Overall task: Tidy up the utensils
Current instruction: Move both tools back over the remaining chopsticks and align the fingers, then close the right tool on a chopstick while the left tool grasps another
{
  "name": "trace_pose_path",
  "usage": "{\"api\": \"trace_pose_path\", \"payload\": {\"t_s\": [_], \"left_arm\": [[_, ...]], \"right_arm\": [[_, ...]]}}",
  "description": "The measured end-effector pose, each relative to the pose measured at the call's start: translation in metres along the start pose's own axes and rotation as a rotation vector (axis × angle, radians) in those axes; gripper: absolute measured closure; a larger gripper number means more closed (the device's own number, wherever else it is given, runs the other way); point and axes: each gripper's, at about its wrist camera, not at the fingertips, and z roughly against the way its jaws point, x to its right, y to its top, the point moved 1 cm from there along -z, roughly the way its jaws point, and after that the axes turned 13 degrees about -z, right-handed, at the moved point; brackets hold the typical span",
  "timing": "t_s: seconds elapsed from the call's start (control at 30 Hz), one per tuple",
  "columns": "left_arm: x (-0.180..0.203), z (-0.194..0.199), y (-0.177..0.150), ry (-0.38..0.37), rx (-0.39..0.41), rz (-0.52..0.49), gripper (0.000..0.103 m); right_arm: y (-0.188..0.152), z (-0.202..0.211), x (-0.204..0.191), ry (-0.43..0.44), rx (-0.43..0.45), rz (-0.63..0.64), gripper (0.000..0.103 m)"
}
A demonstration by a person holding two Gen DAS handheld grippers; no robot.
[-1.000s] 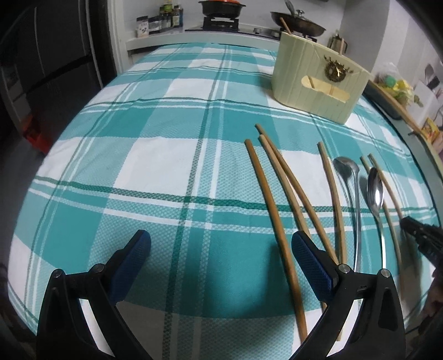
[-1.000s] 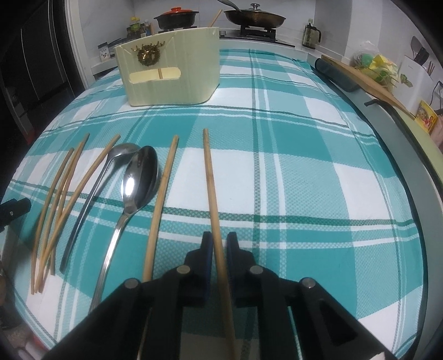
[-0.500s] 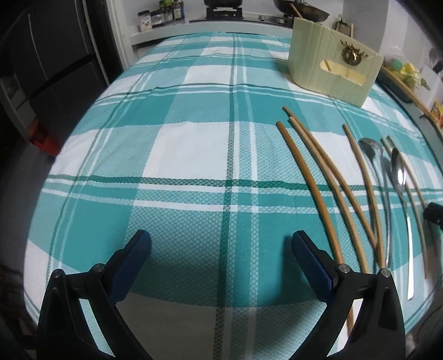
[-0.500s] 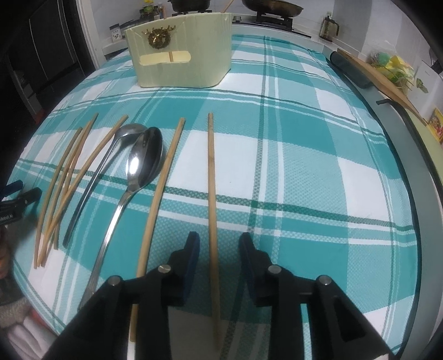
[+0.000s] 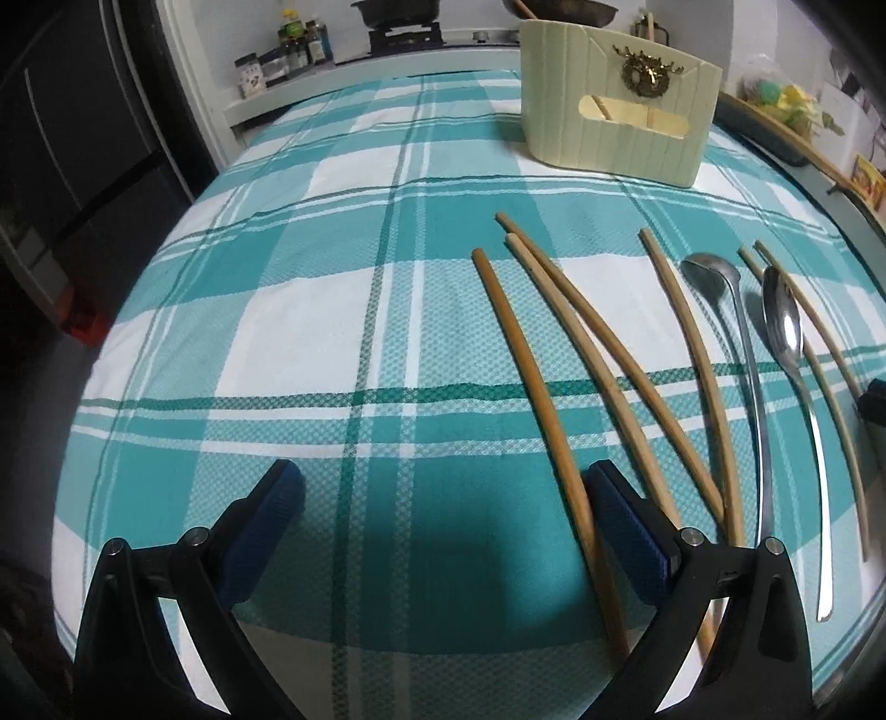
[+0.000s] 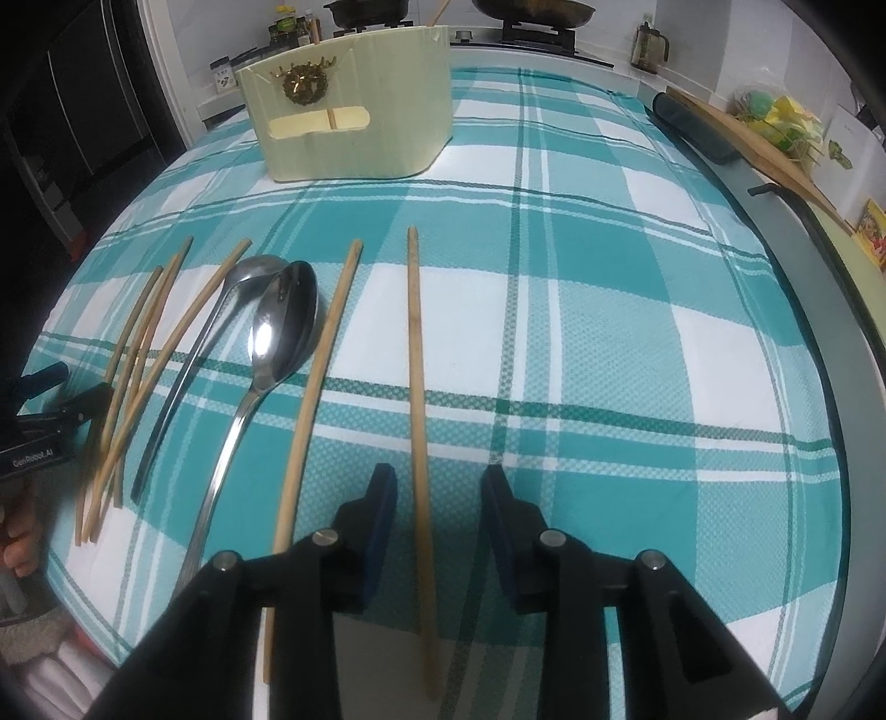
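Several wooden chopsticks and two metal spoons lie in a row on the teal plaid tablecloth (image 5: 266, 310). My left gripper (image 5: 443, 498) is open above the cloth; the leftmost chopstick (image 5: 531, 387) lies just inside its right finger. My right gripper (image 6: 437, 493) is open with the rightmost chopstick (image 6: 416, 387) lying on the cloth between its fingers. Left of it lie another chopstick (image 6: 318, 382) and the spoons (image 6: 282, 327). A cream utensil holder (image 6: 354, 105) stands upright at the far side; it also shows in the left wrist view (image 5: 620, 105).
A stove with pots (image 6: 531, 11) and spice jars (image 5: 288, 50) stand beyond the table's far edge. A wooden board (image 6: 758, 144) and a dark roll (image 6: 686, 127) lie along the right side. The left gripper shows at the right wrist view's left edge (image 6: 50, 421).
My right gripper has opened and let go of the rightmost chopstick, which now lies on the cloth. My left gripper swung left, then back right toward the leftmost chopstick.
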Motion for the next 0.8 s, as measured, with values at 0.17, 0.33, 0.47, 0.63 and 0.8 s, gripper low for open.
{"api": "trace_pose_path", "payload": {"t_s": [0.17, 0.33, 0.47, 0.63, 0.8], "left_arm": [[-0.022, -0.002, -0.002, -0.046, -0.027, 0.011, 0.001], [-0.024, -0.016, 0.014, -0.161, -0.077, -0.061, 0.001], [-0.023, -0.028, 0.033, -0.187, -0.099, -0.12, 0.0], [-0.024, -0.038, 0.049, -0.221, -0.149, -0.146, 0.0], [-0.023, -0.047, 0.064, -0.24, -0.234, -0.16, 0.0]], "right_arm": [[0.002, 0.003, 0.01, -0.002, -0.026, 0.018, 0.068], [0.015, -0.009, 0.008, 0.047, -0.092, 0.039, 0.059], [0.032, -0.019, -0.002, 0.032, -0.107, 0.093, 0.057], [0.059, -0.036, -0.017, 0.036, -0.107, 0.118, 0.055], [0.093, -0.055, -0.031, 0.028, -0.1, 0.141, 0.057]]}}
